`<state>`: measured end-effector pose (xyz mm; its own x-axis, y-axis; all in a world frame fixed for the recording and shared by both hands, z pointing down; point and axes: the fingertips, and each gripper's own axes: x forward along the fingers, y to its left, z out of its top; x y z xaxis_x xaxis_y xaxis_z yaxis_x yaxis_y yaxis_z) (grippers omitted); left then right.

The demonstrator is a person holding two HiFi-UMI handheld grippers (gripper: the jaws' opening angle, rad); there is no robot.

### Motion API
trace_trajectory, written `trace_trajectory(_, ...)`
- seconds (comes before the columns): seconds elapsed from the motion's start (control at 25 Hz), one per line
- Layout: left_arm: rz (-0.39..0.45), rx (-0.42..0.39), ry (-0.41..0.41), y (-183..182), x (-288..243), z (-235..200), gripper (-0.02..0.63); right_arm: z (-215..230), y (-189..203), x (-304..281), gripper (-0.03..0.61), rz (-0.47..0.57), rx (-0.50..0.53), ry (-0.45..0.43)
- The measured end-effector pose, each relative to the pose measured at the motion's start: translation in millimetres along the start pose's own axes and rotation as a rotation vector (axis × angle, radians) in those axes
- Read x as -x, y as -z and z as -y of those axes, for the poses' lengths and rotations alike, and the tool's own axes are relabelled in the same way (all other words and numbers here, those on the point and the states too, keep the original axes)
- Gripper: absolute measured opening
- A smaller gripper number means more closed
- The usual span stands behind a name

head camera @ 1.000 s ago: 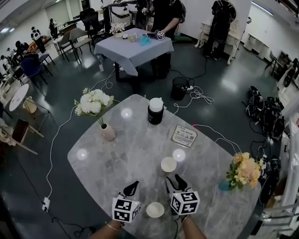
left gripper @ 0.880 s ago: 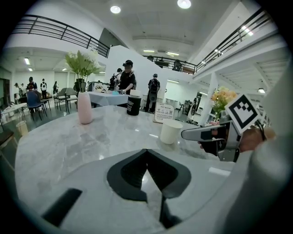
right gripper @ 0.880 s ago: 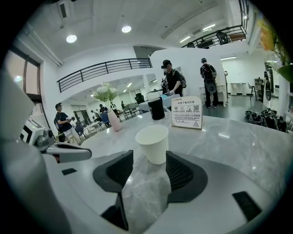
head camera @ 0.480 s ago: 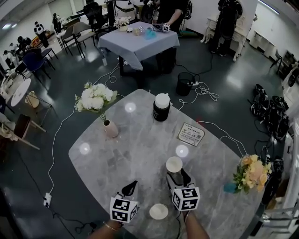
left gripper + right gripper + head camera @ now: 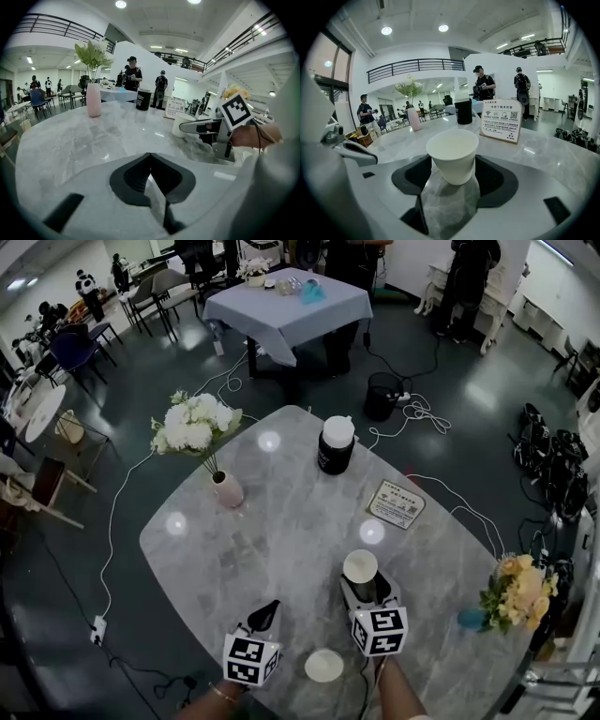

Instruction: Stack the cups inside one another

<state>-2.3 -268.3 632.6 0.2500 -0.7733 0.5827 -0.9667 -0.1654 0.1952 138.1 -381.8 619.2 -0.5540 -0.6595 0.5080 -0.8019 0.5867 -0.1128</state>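
Just beyond my right tongs (image 5: 365,585) I see a sign card (image 5: 397,503), with a black jar (image 5: 335,445) farther off. Well ahead-left of my left tongs (image 5: 270,610) a pink vase (image 5: 228,489) holds white flowers (image 5: 192,423). Yellow flowers (image 5: 517,589) stand far right on the tabletop (image 5: 281,531).

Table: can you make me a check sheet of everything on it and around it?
Surface: marble table, shiny with lamp glints.
Job's things: far cup stands between the right claw's jaws; near cup by the person's edge; not stacked yet.
Clutter: vase, jar, sign, yellow flowers.
Claws: left claw shut, empty; right claw has just been opening, open round the far cup, not squeezing.
Cables: nothing seen on table; white cable on floor.
Surroundings: clothed table, bin, bags, people far off.
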Motion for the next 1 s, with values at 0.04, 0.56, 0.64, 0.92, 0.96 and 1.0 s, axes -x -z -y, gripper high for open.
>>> trace_trajectory(0.04, -0.004, 0.0, 0.002, 1, 0, 0, 0.009, 0, -1, 0, 0.245, 0.005, -0.002, 0.002)
trace_trajectory(0.56, -0.018, -0.011, 0.033, 5, -2, 11, 0.009, 11, -10, 10, 0.244, 0.061, -0.044, 0.022)
trace_trajectory(0.64, -0.017, -0.012, 0.04, 5, -1, 14, 0.009, 12, -9, 13, 0.244, 0.061, -0.051, 0.027)
trace_trajectory(0.92, -0.007, -0.025, 0.062, -2, 4, 23, 0.009, 17, -16, 33, 0.244, 0.074, -0.078, 0.041)
trace_trajectory(0.96, -0.004, -0.028, 0.065, -3, 5, 25, 0.009, 17, -17, 37, 0.244, 0.076, -0.079, 0.044)
trace_trajectory(1.0, -0.001, -0.032, 0.069, -5, 7, 26, 0.009, 18, -18, 41, 0.244, 0.077, -0.079, 0.047)
